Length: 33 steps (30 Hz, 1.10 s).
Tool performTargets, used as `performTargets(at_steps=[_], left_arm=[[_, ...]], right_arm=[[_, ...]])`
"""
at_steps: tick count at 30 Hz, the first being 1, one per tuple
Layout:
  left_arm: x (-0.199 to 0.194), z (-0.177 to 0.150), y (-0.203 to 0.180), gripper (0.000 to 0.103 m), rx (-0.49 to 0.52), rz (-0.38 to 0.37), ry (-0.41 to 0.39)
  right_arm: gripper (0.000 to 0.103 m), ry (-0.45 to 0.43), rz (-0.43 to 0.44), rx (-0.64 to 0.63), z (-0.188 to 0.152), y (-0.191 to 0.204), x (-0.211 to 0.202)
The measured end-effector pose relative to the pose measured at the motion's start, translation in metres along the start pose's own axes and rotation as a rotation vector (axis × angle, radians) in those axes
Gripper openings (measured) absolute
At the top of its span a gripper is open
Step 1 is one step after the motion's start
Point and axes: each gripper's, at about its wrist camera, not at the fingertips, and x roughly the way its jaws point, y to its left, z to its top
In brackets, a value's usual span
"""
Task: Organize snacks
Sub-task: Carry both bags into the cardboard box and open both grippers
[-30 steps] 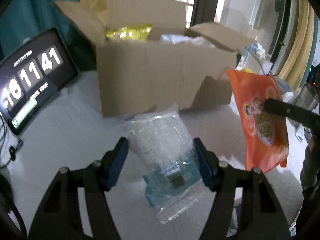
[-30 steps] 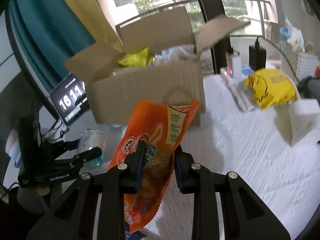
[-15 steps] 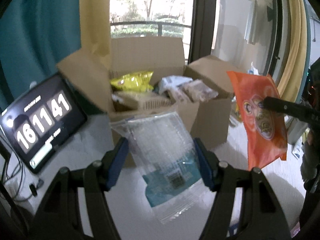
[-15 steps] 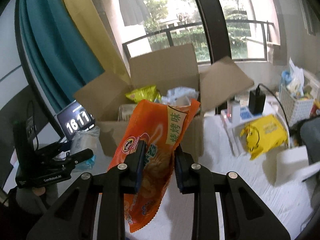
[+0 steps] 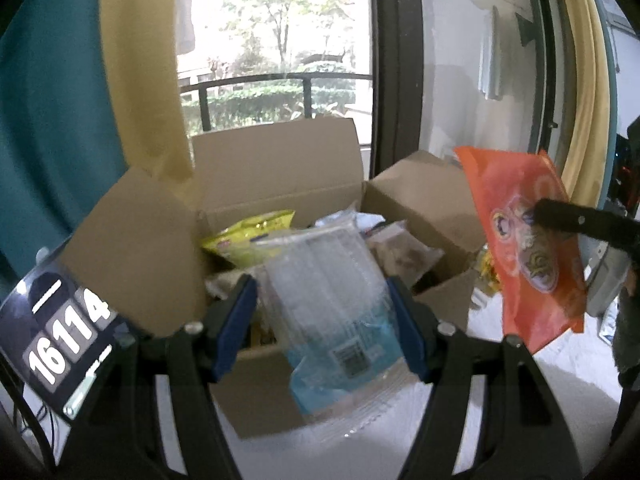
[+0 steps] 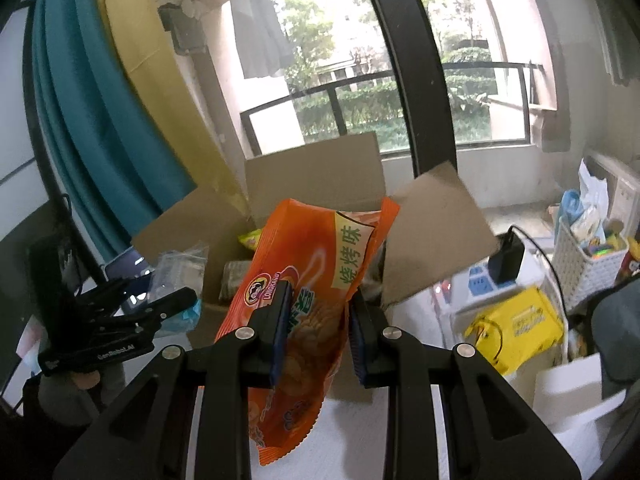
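Gripping a clear plastic snack packet with a blue base [image 5: 332, 312], my left gripper [image 5: 324, 320] has its blue pads closed against the packet's sides, before the open brown cardboard box [image 5: 280, 176] at twelve o'clock. My right gripper [image 6: 318, 328] pinches a glossy orange snack bag [image 6: 312, 280] at the box's near wall.

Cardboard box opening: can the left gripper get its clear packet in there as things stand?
Probably yes. The left gripper, shut on the clear packet, hangs at the cardboard box, whose flaps stand open. Snacks such as the yellow bag fill much of it, so the packet would likely rest on top.
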Motion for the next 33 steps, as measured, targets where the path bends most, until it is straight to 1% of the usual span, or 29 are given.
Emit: performTargets(at_steps=[7,10,12,15,22,25,29,33], left_arm=[[0.037,0.016,-0.001,0.068,0.011,-0.005,0.008],[0.055,0.019,0.001,0.069,-0.01,-0.013,0.037],[0.061,0.018,0.002,0.07,-0.014,-0.002,0.052],[0.059,0.018,0.009,0.086,-0.048,-0.01,0.047],[0.039,0.02,0.033,0.087,-0.109,0.013,0.018],[0.032,0.021,0.044,0.087,-0.134,0.035,0.015],[0.028,0.025,0.057,0.086,-0.161,0.072,0.018],[0.025,0.026,0.068,0.087,-0.19,0.075,0.024]], right_arm=[[0.028,-0.025,-0.019,0.004,0.014,-0.014,0.007],[0.028,-0.03,-0.021,0.011,0.017,-0.021,0.01],[0.028,-0.045,-0.024,0.017,0.02,-0.024,0.009],[0.028,-0.048,-0.035,0.018,0.024,-0.027,0.012],[0.028,-0.048,-0.033,0.022,0.03,-0.025,0.028],[0.028,-0.031,-0.021,0.026,0.032,-0.019,0.043],[0.028,0.015,0.006,0.048,0.033,-0.01,0.073],[0.028,0.044,0.023,0.053,0.037,0.005,0.101]])
